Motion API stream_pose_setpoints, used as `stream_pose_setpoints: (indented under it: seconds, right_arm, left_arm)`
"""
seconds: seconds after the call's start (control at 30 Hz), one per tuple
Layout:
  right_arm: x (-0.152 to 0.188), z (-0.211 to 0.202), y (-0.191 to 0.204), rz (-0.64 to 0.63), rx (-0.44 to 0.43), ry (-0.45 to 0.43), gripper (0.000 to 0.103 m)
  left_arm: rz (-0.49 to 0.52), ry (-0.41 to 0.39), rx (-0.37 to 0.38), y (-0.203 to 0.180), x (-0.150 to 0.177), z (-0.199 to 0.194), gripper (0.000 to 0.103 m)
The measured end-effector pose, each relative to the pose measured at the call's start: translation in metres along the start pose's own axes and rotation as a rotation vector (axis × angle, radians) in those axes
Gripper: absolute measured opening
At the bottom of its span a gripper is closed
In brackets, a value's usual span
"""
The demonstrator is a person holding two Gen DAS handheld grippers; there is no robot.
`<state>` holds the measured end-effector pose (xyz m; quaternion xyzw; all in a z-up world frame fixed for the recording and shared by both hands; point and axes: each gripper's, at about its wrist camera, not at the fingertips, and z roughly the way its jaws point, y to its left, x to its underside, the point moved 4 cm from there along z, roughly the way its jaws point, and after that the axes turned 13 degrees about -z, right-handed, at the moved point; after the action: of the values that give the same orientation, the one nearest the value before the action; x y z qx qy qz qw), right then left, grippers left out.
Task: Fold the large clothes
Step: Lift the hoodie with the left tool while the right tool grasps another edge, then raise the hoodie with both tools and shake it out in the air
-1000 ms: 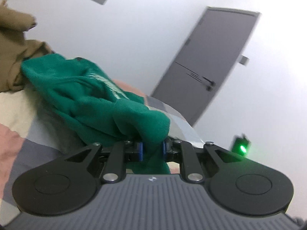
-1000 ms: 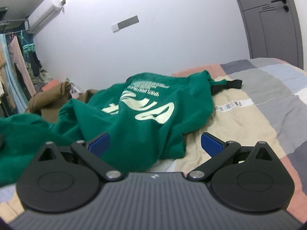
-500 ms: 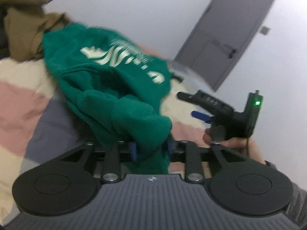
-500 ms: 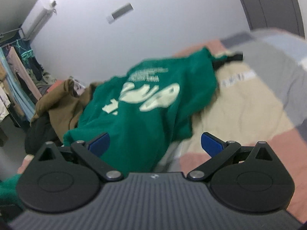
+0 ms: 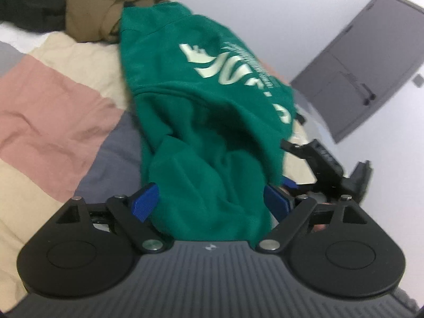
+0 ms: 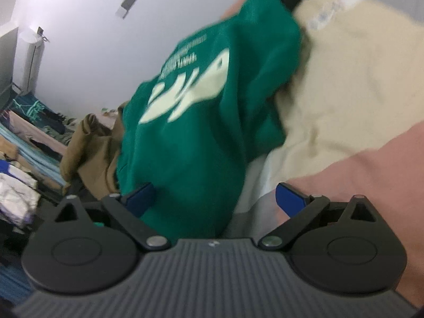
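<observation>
A green sweatshirt (image 5: 201, 122) with pale lettering lies bunched on the patchwork bed cover (image 5: 53, 111). My left gripper (image 5: 212, 204) is open, its blue pads (image 5: 145, 203) spread either side of a fold of the sweatshirt that lies loose between them. My right gripper (image 6: 214, 198) is open too, low over the near end of the sweatshirt (image 6: 196, 122), with green cloth between its pads. The right gripper also shows in the left wrist view (image 5: 318, 164), just right of the sweatshirt.
A brown garment (image 5: 106, 8) is heaped behind the sweatshirt, also in the right wrist view (image 6: 90, 148). A grey door (image 5: 371, 61) stands at the right. Piled clothes (image 6: 23, 159) lie beside the bed at the left. The bed cover (image 6: 357, 106) stretches to the right.
My left gripper has opened and let go of the green fold it was pinching. Both grippers have tilted down and moved closer to the sweatshirt.
</observation>
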<state>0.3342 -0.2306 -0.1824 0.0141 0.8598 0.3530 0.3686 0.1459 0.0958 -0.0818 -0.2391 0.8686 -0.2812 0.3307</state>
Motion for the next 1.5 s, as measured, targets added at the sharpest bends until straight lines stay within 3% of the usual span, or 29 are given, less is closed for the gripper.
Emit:
stream_pose_setpoints:
  seconds: [0.13,0.2,0.23,0.27,0.37,0.4,0.43,0.47,0.5,0.57,0.6,0.67,0.97,1.07,1.3,1.4,1.5]
  right_arm:
    - [-0.001,0.013,0.005,0.006,-0.04,0.002,0.096]
    - [-0.002,0.017,0.008,-0.003,-0.076,0.014,0.075]
    - [-0.002,0.019,0.01,-0.004,-0.083,0.022,0.073]
    - [-0.002,0.019,0.012,-0.008,-0.086,0.026,0.065]
    - [-0.004,0.016,0.021,-0.066,-0.1,0.031,0.031]
    - [-0.006,0.013,0.027,-0.104,-0.088,0.022,0.019]
    - [-0.009,0.011,0.033,-0.146,-0.076,0.009,0.017]
    - [-0.012,0.009,0.038,-0.176,-0.069,-0.002,0.013]
    - [-0.015,0.006,0.043,-0.202,-0.064,-0.017,0.011]
    - [-0.022,-0.002,0.051,-0.246,-0.052,-0.058,0.009]
    - [-0.025,-0.006,0.054,-0.265,-0.044,-0.08,0.009]
    - [-0.033,-0.018,0.057,-0.296,-0.028,-0.129,0.008]
    - [-0.062,-0.067,0.05,-0.3,0.021,-0.258,0.007]
    - [-0.071,-0.092,0.051,-0.333,0.044,-0.307,0.007]
    - [-0.093,-0.14,0.044,-0.368,0.105,-0.4,0.007]
    - [-0.104,-0.153,0.034,-0.361,0.146,-0.436,0.007]
    - [-0.107,-0.145,0.016,-0.344,0.228,-0.415,0.007]
  left_arm:
    - [0.017,0.0,-0.059,0.001,-0.004,0.028,0.089]
    - [0.021,0.011,-0.07,-0.001,-0.004,0.041,0.089]
    - [0.021,0.017,-0.075,-0.003,-0.005,0.048,0.089]
    - [0.022,0.021,-0.076,-0.003,-0.004,0.052,0.089]
    - [0.035,0.037,-0.075,-0.002,0.001,0.065,0.088]
    - [0.047,0.044,-0.084,-0.003,0.004,0.067,0.085]
    - [0.059,0.048,-0.087,-0.003,0.006,0.073,0.081]
    - [0.074,0.051,-0.093,-0.004,0.008,0.076,0.067]
    - [0.086,0.053,-0.1,-0.005,0.01,0.076,0.052]
    - [0.099,0.059,-0.09,-0.008,0.013,0.077,0.032]
    - [0.105,0.058,-0.077,-0.01,0.015,0.074,0.025]
    - [0.137,0.044,-0.049,-0.018,0.019,0.067,0.02]
    - [0.187,-0.029,0.19,-0.06,0.039,0.005,0.014]
    - [0.22,-0.022,0.234,-0.073,0.05,-0.011,0.013]
    - [0.297,0.101,0.395,-0.105,0.09,-0.023,0.012]
    - [0.346,0.164,0.425,-0.118,0.11,-0.018,0.012]
    - [0.363,0.212,0.405,-0.117,0.119,-0.001,0.012]
